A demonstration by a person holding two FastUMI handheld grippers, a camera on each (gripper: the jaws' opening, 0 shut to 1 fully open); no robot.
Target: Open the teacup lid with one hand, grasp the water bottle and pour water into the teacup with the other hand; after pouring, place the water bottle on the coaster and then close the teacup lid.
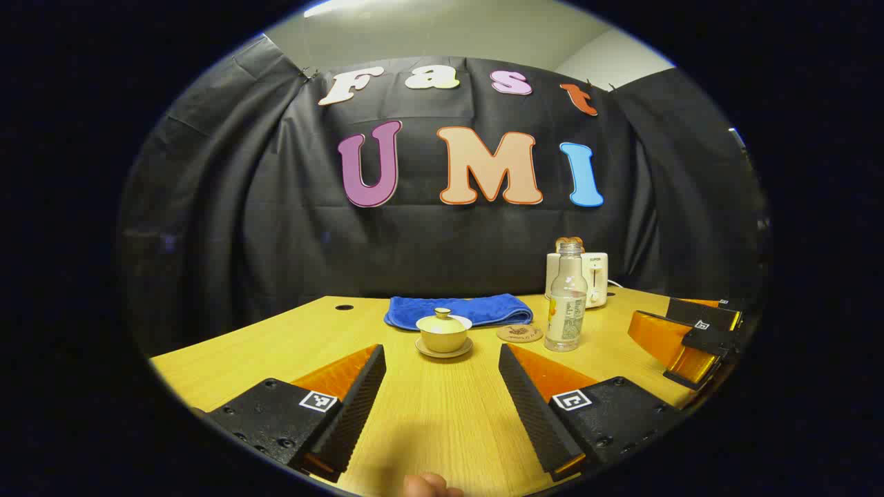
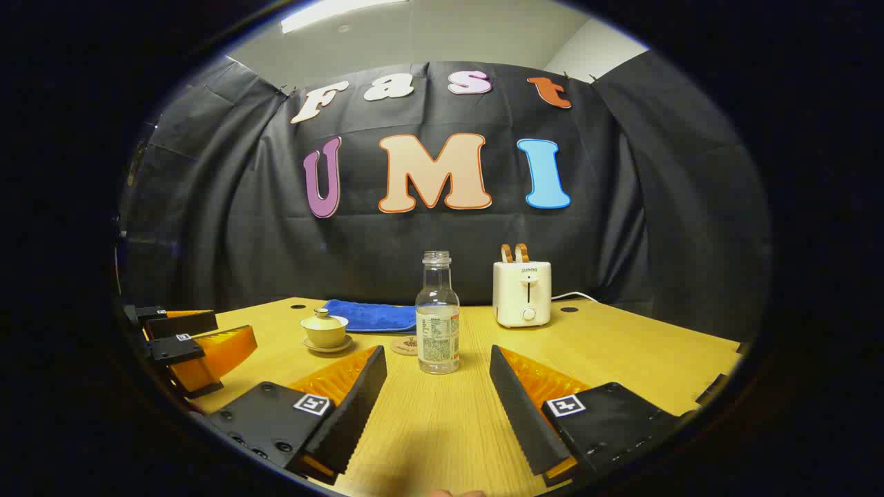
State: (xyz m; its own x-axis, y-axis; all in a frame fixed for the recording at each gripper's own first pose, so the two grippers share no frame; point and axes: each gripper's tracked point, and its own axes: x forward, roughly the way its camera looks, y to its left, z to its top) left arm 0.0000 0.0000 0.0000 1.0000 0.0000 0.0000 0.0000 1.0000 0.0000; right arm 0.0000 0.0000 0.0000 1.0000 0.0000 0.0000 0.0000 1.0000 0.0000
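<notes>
A pale lidded teacup [image 1: 443, 333] stands on its saucer at mid table, straight ahead of my left gripper [image 1: 442, 369], which is open and short of it. The lid [image 1: 443, 320] rests on the cup. A clear uncapped water bottle [image 2: 437, 317] stands upright ahead of my right gripper [image 2: 436, 369], also open with nothing between its fingers. A round cork coaster [image 1: 519, 333] lies between cup and bottle [image 1: 566, 300]. The teacup [image 2: 324, 330] shows left of the bottle in the right gripper view, the coaster [image 2: 404, 345] partly behind the bottle.
A folded blue towel [image 1: 459, 308] lies behind the cup. A white toaster [image 2: 523, 293] with bread slices stands at the back right, its cord trailing on the wooden table [image 1: 428, 414]. The other gripper [image 1: 690, 335] shows at the right edge; the other gripper [image 2: 186, 345] shows at the left edge.
</notes>
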